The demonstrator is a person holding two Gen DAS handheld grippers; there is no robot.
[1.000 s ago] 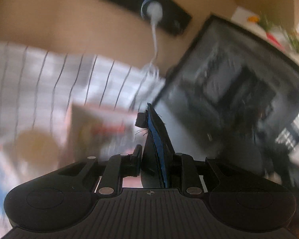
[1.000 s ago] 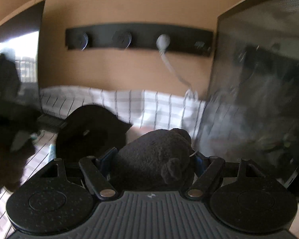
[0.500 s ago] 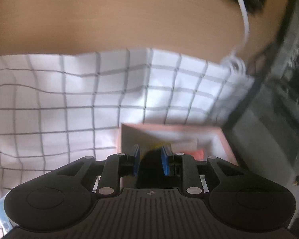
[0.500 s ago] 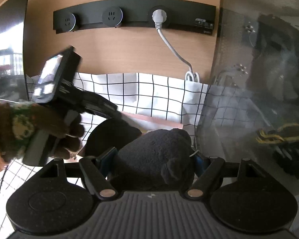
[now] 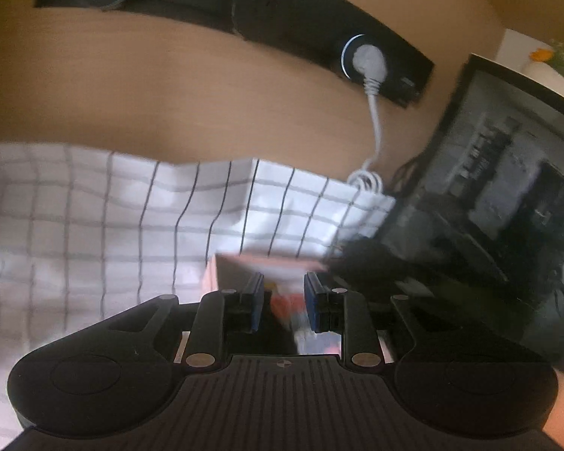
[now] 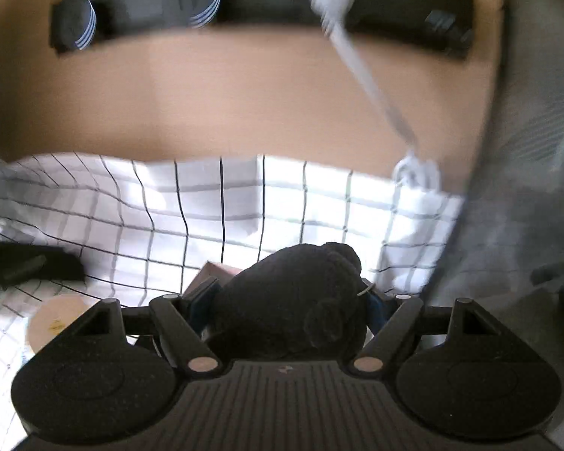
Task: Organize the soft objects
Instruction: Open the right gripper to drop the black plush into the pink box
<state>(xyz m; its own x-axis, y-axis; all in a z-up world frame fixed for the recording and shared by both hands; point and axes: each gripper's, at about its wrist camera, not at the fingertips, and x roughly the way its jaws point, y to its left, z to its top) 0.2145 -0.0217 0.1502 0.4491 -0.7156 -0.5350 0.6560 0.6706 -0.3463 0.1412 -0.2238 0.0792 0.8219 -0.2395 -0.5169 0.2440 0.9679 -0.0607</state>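
My left gripper point(image 5: 282, 302) is open and empty, its blue-padded fingers apart above a pink open box point(image 5: 244, 267) that holds blurred orange and yellow items. A dark plush toy point(image 5: 372, 263) shows at the box's right edge in the left wrist view. My right gripper point(image 6: 287, 300) is shut on a dark grey plush toy point(image 6: 293, 300) with round ears. It holds the toy just over the corner of the pink box point(image 6: 214, 270).
A white checked cloth point(image 5: 94, 225) covers the table. A wooden wall has a black socket strip point(image 6: 244, 3) with a white plug and cable point(image 5: 372, 105). A dark glass-fronted case point(image 5: 507, 188) stands at right. A round tan lid point(image 6: 56, 323) lies at left.
My left gripper let go of the dark flat object it held a second ago and now stands open over the box. My right gripper moved closer to the box, still holding the plush.
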